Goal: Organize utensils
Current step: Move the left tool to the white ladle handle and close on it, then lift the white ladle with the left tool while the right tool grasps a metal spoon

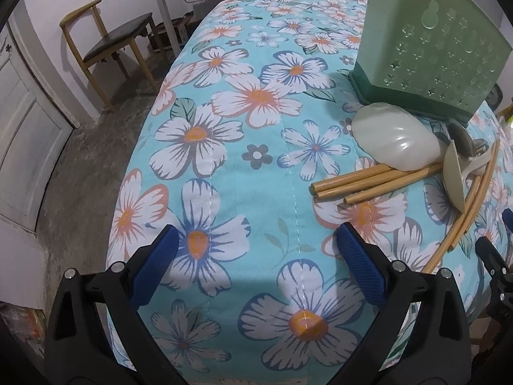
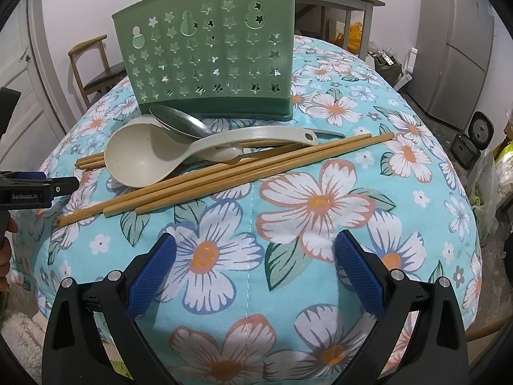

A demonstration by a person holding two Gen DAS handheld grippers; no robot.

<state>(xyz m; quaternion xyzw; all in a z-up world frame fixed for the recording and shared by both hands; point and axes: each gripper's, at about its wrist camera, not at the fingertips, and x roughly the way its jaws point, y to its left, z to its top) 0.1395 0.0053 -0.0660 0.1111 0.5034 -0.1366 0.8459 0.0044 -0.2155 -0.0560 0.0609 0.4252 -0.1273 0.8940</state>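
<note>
A: Utensil count, right wrist view?

B: One cream ladle [image 2: 144,157], bowl up. One metal spoon [image 2: 179,122] behind it, touching the holder's base. One small pale spoon [image 2: 229,153] under the ladle's handle. Chopsticks [image 2: 224,173]: three long ones in front, ends of two more left of the ladle, at least one more beneath the handle; total uncertain. All lie in one heap on the table.

A: Holder?

B: One green utensil holder [image 2: 208,54], upright, star cut-outs, darker base, just behind the heap. Contents not visible.

A: Surface?

B: Floral tablecloth [image 2: 320,211], turquoise.

A: Grippers?

B: Two. Right gripper [image 2: 255,263] spread wide, nothing between the blue pads, near the chopsticks. Left gripper [image 1: 256,253] likewise spread and empty, left of the heap.

A: Beyond?

B: One wooden chair [image 1: 109,48], one white door [image 1: 29,122].
</note>
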